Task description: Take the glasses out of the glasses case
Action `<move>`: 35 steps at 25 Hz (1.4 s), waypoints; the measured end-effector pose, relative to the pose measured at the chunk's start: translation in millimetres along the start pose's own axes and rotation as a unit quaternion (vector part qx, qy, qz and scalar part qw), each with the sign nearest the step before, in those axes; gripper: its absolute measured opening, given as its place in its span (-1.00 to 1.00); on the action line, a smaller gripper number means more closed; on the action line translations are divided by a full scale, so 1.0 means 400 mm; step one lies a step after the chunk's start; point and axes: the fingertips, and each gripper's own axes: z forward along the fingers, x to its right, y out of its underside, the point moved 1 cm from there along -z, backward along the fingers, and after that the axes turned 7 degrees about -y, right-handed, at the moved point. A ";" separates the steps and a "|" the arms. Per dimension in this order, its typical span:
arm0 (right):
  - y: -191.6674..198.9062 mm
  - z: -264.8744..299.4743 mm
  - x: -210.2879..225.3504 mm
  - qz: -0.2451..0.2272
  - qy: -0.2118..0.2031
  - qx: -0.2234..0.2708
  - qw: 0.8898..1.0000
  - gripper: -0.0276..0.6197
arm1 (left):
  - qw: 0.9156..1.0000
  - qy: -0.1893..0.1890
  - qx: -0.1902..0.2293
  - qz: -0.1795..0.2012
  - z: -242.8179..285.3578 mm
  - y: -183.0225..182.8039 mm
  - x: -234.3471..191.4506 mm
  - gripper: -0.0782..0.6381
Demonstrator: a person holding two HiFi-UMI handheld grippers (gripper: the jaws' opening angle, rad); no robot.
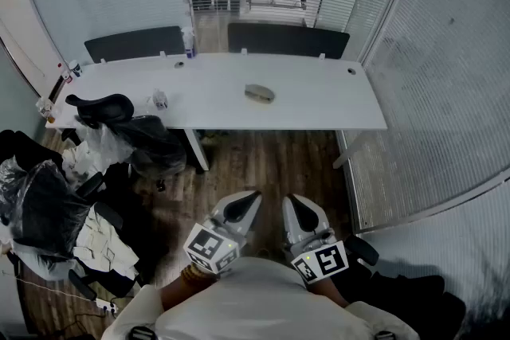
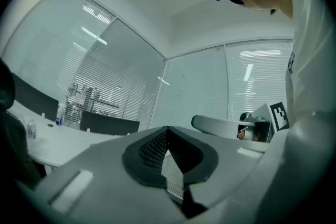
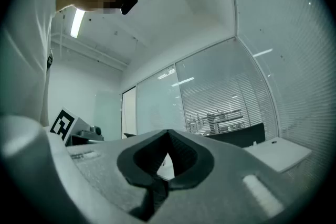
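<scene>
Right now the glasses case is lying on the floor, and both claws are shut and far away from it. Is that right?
Not quite, the place is wrong. The glasses case lies on the white table, as the head view shows. The rest holds: the left claw and the right claw are both shut and far away from it.

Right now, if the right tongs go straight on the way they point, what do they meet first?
From the right tongs the way looks free over the floor, then probably the near edge of the white table, just right of the glasses case. Height against the tabletop is unclear, so a guess.
</scene>
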 end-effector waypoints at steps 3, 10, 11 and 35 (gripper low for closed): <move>0.006 0.004 -0.003 0.003 0.000 -0.001 1.000 -0.91 | 1.000 0.001 0.001 0.000 -0.004 0.000 -0.004 -0.77; 0.006 0.010 -0.008 0.020 -0.011 0.012 1.000 -0.91 | 1.000 -0.004 -0.002 0.002 -0.014 -0.006 -0.010 -0.77; 0.007 0.010 -0.010 0.019 -0.013 0.013 1.000 -0.91 | 1.000 -0.005 -0.002 0.002 -0.015 -0.006 -0.011 -0.77; 0.009 -0.056 0.011 0.024 -0.003 0.006 1.000 -0.91 | 1.000 -0.003 -0.010 -0.004 -0.009 0.039 0.046 -0.77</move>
